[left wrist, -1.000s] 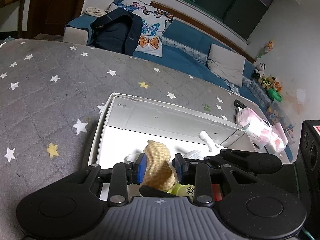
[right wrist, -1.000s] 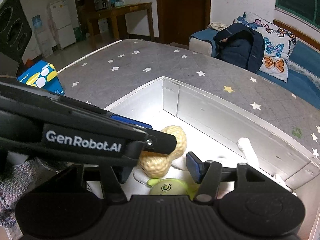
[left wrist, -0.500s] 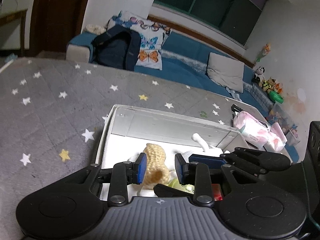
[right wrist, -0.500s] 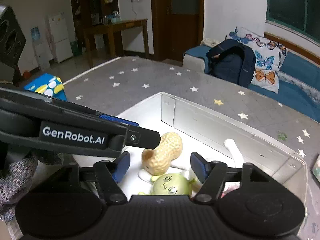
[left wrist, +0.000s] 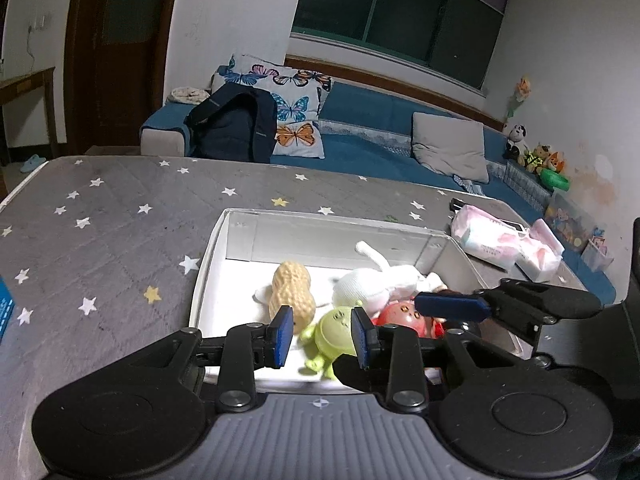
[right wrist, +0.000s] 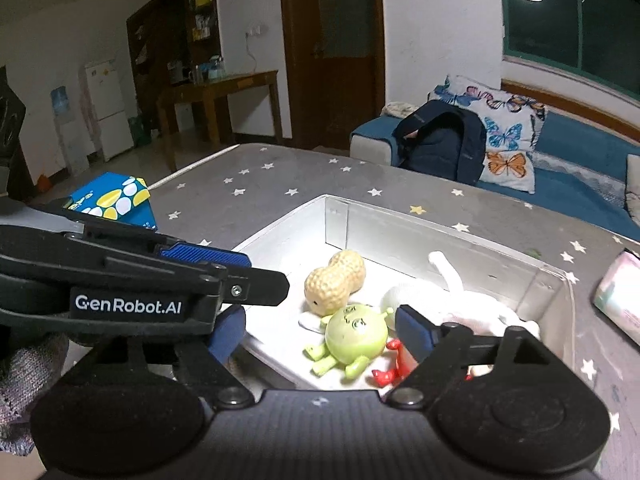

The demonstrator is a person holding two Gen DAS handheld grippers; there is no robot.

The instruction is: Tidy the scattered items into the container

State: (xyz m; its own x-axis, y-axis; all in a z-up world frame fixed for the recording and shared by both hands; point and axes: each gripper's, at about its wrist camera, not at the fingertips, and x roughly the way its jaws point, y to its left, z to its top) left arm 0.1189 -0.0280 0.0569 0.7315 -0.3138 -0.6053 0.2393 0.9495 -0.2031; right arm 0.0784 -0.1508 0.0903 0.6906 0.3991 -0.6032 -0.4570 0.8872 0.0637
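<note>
A white open box (left wrist: 208,256) (right wrist: 280,236) sits on the grey star-patterned table. Inside lie a tan peanut toy (left wrist: 290,290) (right wrist: 335,281), a green round toy (left wrist: 334,330) (right wrist: 356,336), a white plush toy (left wrist: 380,280) (right wrist: 460,300) and a red toy (left wrist: 404,314) (right wrist: 394,364). My left gripper (left wrist: 319,334) is open and empty, raised above the box's near edge. My right gripper (right wrist: 320,330) is open and empty above the box's near side. Each gripper shows in the other's view.
A pink tissue pack (left wrist: 492,240) lies right of the box. A blue and yellow pack (right wrist: 116,200) lies on the table to the left. A blue sofa (left wrist: 360,144) with a dark backpack (left wrist: 236,128) and butterfly pillows stands behind the table.
My left gripper let go of the peanut toy, which now lies in the box, and both grippers rose and drew back from the box.
</note>
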